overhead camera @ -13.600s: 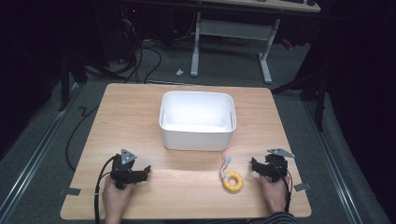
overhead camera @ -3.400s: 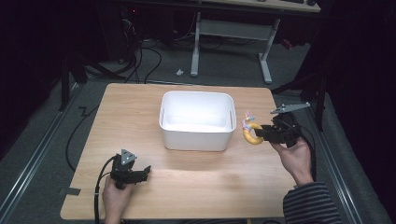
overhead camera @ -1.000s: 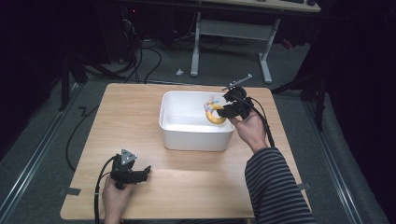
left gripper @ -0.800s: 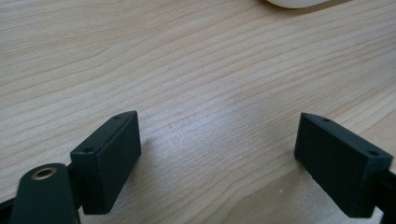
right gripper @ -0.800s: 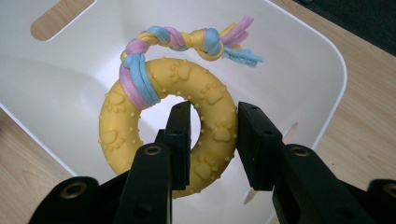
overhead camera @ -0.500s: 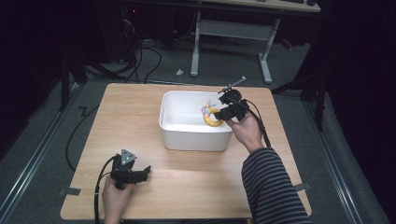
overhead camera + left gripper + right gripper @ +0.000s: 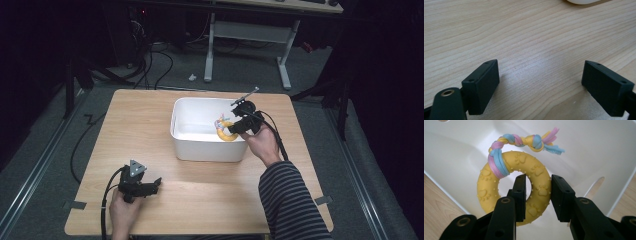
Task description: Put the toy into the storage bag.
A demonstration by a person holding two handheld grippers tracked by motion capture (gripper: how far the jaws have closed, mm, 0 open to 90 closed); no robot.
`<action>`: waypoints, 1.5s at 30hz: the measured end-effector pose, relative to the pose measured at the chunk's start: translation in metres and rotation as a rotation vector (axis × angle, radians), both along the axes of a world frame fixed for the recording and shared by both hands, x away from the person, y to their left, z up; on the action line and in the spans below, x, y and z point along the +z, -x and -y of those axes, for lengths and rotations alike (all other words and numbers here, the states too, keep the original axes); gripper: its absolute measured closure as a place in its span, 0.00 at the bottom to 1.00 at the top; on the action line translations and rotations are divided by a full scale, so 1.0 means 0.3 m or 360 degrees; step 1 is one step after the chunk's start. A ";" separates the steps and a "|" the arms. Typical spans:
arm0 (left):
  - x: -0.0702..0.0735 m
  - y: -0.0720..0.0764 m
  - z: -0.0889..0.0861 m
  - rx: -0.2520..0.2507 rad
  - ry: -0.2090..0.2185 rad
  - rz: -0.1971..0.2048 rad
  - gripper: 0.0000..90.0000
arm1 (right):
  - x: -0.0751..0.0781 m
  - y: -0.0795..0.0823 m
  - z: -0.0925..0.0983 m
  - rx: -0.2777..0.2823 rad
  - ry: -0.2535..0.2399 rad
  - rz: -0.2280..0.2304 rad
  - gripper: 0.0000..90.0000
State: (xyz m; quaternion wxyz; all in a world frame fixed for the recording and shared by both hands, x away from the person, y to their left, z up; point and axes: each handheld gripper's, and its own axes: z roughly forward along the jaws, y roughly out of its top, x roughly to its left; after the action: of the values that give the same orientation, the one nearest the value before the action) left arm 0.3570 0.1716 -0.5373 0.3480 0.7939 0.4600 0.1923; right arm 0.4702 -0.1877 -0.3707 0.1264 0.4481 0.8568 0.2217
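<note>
The right claw [image 7: 538,195] is clamped on one side of the yellow ring toy [image 7: 511,185], holding it inside the white bin [image 7: 200,145] above its floor, so release lies straight down. The left claw [image 7: 544,85] (jaws wide, nothing between them) rests on the bench [image 7: 150,115], well apart.

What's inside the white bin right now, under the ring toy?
Bare white floor shows in the white bin. The yellow ring toy hangs over it, clamped in the right gripper. The part of the floor behind the toy and gripper is hidden.
</note>
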 end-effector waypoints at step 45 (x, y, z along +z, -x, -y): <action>0.000 0.000 0.000 -0.0001 -0.0001 -0.0001 0.16 | 0.080 0.095 0.118 -0.0021 -0.0164 0.0208 0.54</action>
State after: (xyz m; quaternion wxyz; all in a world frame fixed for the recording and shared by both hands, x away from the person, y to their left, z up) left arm 0.3570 0.1716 -0.5373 0.3478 0.7941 0.4598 0.1922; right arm 0.4418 -0.2231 -0.3468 0.1604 0.4441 0.8312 0.2936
